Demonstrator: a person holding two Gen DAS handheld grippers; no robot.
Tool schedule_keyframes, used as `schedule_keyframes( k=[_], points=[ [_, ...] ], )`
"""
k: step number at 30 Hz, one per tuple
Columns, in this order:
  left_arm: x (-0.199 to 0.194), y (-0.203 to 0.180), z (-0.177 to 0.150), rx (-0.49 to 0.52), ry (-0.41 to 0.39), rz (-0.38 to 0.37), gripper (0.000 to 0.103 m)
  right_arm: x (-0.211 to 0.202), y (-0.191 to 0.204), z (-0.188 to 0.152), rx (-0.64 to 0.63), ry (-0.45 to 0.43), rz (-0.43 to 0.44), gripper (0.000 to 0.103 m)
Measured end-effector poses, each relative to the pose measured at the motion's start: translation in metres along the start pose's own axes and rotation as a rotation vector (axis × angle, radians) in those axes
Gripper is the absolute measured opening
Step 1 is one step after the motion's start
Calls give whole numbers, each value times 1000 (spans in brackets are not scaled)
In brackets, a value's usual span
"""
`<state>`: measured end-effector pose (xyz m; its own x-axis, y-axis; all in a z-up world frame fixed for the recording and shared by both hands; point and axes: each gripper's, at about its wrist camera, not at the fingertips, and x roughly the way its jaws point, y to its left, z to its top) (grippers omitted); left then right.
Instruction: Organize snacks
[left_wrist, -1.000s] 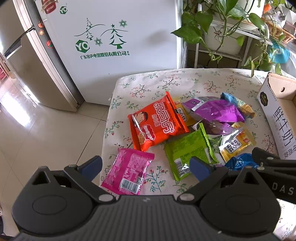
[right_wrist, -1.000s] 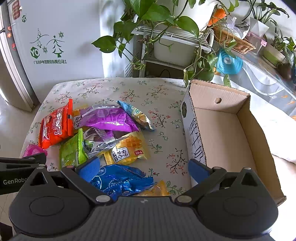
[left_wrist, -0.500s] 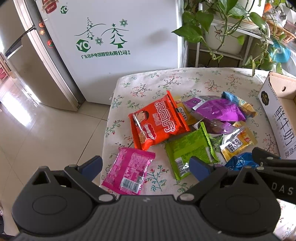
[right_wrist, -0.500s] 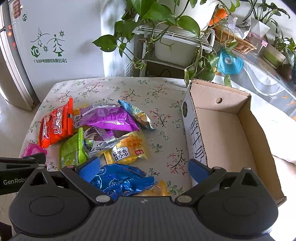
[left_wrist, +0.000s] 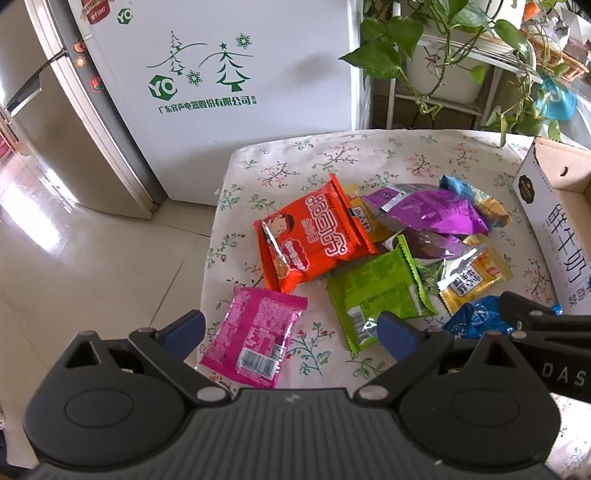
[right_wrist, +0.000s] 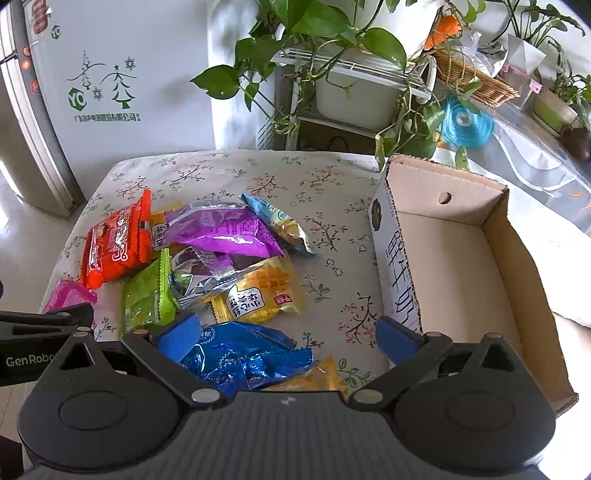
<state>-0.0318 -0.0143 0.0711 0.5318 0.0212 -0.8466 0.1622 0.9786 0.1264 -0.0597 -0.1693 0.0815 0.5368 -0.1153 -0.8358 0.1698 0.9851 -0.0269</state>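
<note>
Several snack packets lie on a floral-cloth table (left_wrist: 295, 155): a pink packet (left_wrist: 255, 341), an orange-red packet (left_wrist: 314, 236), a green packet (left_wrist: 376, 291), a purple packet (right_wrist: 221, 230), a yellow packet (right_wrist: 258, 293) and a crinkled blue packet (right_wrist: 243, 356). An open cardboard box (right_wrist: 461, 273) with nothing inside stands at the table's right. My left gripper (left_wrist: 290, 332) is open above the pink packet. Over the blue packet, my right gripper (right_wrist: 288, 338) is open too. Neither holds anything.
A white fridge (left_wrist: 221, 92) stands behind the table's left side, with tiled floor (left_wrist: 92, 258) beside it. A plant rack with trailing leaves (right_wrist: 332, 74) is behind the table. A wicker basket (right_wrist: 476, 81) and small pots sit on a ledge at far right.
Both grippers have shifted very slightly over the packets. Neither has closed or taken hold of anything.
</note>
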Motion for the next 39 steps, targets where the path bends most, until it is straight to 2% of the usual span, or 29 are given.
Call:
schedule_keyframes(
  k=[4, 8, 11, 18, 27, 32, 36, 39],
  points=[
    [-6, 4, 1, -5, -19, -55, 99, -5, -9, 1, 7, -29, 59, 103],
    [-12, 17, 8, -80, -44, -158, 100, -15, -27, 3, 60, -96, 187, 103],
    [-15, 23, 10, -108, -73, -156, 100, -23, -43, 0, 103, -166, 232, 103],
    [-11, 29, 11, -140, -51, -182, 100, -22, -60, -10, 114, -102, 276, 103],
    [-9, 26, 11, -148, -58, -201, 100, -3, -36, -19, 17, -64, 324, 103],
    [-7, 28, 11, -156, -63, -209, 101, 13, -27, -20, 17, -39, 325, 103],
    [-5, 30, 10, -168, -68, -208, 102, 14, -12, -27, -23, -15, 420, 103],
    [-5, 31, 9, -164, -82, -190, 102, 4, 5, -34, -113, -12, 525, 103]
  ],
)
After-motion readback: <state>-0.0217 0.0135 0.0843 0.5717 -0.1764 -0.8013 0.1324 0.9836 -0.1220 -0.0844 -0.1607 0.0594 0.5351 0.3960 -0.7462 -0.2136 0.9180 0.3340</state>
